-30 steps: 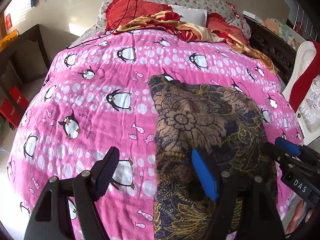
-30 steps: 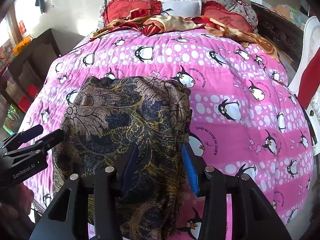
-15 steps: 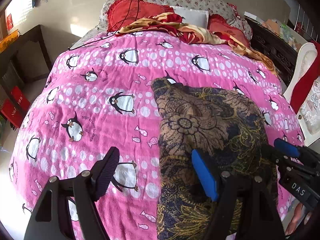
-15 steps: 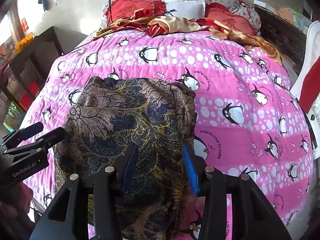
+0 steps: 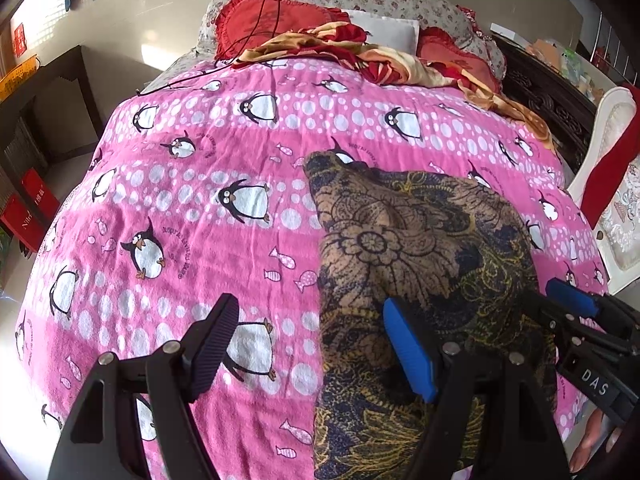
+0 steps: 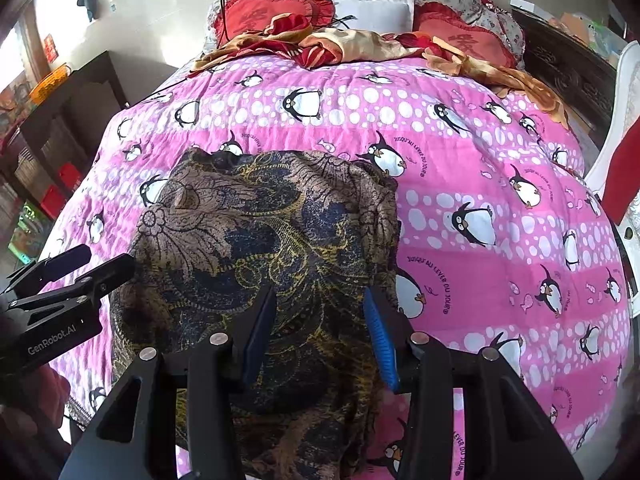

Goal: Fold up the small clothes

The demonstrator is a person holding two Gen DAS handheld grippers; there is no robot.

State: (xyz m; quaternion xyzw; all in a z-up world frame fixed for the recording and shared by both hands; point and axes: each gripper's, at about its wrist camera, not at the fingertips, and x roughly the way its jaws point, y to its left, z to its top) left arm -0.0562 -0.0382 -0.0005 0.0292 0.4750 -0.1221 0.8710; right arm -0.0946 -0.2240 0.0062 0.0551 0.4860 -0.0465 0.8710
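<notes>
Garment (image 6: 260,264) on pink blanket (image 6: 500,208), edges uneven (right side free)

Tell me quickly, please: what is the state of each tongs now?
Left tongs: open, holding nothing, at the left edge of the patterned garment.
Right tongs: open, holding nothing, over the garment.

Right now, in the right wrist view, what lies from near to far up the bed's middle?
Right gripper → dark gold-patterned floral garment → pink penguin-print blanket → crumpled red-and-gold cloth → white pillow.
</notes>
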